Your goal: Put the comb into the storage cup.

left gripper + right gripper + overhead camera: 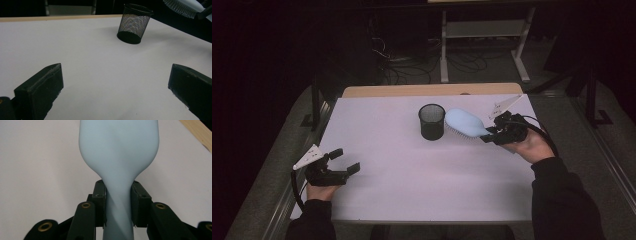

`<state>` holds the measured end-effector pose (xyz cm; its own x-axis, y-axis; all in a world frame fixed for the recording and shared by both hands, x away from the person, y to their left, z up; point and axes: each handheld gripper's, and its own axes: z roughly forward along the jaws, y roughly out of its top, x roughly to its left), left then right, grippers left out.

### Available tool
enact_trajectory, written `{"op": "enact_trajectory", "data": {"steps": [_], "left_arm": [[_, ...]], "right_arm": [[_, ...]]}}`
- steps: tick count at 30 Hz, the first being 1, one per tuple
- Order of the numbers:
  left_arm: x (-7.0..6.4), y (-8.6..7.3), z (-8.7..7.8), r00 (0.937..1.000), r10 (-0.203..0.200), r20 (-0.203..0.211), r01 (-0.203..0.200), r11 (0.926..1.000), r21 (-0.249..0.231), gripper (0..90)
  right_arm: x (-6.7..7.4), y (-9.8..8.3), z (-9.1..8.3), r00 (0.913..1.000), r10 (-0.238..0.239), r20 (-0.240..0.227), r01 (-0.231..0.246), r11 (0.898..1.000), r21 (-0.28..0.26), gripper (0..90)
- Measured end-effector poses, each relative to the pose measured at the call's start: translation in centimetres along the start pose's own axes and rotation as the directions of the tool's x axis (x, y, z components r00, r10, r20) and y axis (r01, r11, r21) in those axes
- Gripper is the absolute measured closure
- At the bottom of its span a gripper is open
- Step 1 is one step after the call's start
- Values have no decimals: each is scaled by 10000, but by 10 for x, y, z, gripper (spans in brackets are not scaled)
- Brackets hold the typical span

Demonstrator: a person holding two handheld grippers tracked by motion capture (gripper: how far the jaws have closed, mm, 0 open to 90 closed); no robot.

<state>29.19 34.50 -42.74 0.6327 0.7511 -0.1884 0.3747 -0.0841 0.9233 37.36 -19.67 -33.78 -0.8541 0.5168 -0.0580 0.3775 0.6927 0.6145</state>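
From the high view, the right claw (pixel 490 134) is clenched on the handle of the pale blue hairbrush (pixel 465 122), whose head reaches out ahead of it, beside the black mesh cup (pixel 431 121) on the white surface (pixel 412 175). Pickup looks done; placing in the cup likely remains.

In the left gripper view, the left claw (pixel 115 87) stands released with nothing between its jaws, the cup well ahead.

In the right gripper view, the jaws pinch the brush's narrow neck.
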Motion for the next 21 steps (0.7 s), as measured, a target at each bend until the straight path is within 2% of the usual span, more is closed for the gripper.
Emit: {"op": "enact_trajectory", "data": {"steps": [10,21], "left_arm": [[0,0,0,10000,26,49,-26,10000,40,0],[-4,2,0,9996,227,173,-227,9997,-17,0]], "right_arm": [[13,12,-3,9987,-473,-173,470,9987,-185,681],[24,23,-8,9977,-645,-229,636,9973,-368,682]]}}
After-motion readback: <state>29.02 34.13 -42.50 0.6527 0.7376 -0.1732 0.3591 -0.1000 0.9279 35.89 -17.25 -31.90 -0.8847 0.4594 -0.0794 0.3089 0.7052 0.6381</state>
